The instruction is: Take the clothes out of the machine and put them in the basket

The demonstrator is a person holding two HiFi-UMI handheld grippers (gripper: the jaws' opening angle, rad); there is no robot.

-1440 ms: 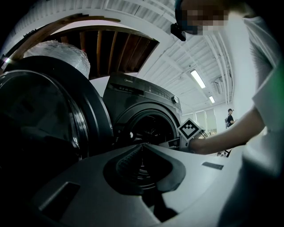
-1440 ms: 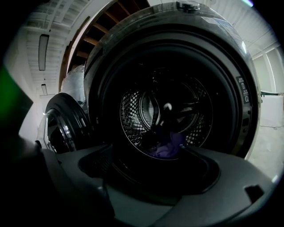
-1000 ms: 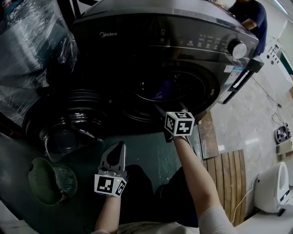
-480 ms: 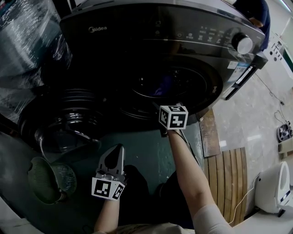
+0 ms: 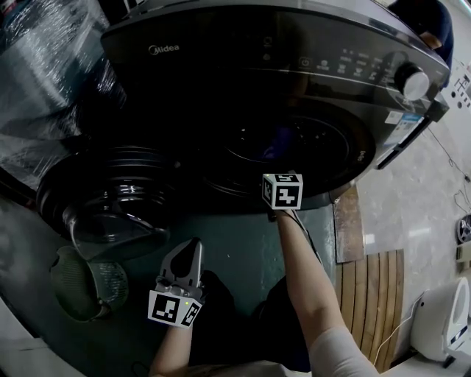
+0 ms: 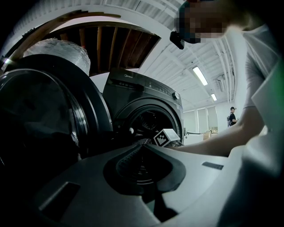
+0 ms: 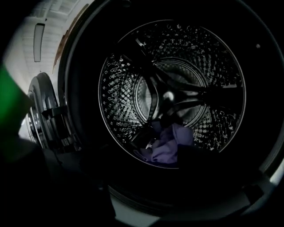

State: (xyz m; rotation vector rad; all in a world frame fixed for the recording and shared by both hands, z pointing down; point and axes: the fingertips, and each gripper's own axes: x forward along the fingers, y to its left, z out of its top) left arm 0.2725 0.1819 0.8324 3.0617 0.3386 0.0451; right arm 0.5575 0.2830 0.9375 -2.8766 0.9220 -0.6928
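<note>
A dark front-loading washing machine (image 5: pixel 294 44) stands with its round door (image 5: pixel 110 199) swung open to the left. Purple clothes (image 7: pixel 171 142) lie at the bottom of the steel drum, and a bit of purple cloth (image 5: pixel 269 150) shows in the head view too. My right gripper, seen by its marker cube (image 5: pixel 282 191), is at the lower rim of the drum opening. Its jaws are lost in the dark. My left gripper (image 5: pixel 193 247) hangs lower down in front of the door, jaws together and empty. A green basket (image 5: pixel 81 283) sits on the floor at the lower left.
A plastic-wrapped bulk (image 5: pixel 44 66) stands left of the machine. On the right lie a wooden pallet (image 5: pixel 375 294) and a white appliance (image 5: pixel 441 324). A person (image 5: pixel 434 22) stands behind the machine's far right corner. The open door juts out beside the basket.
My right gripper has crept a little closer to the drum opening. The left gripper has stayed almost where it was, and the head view has shifted slightly.
</note>
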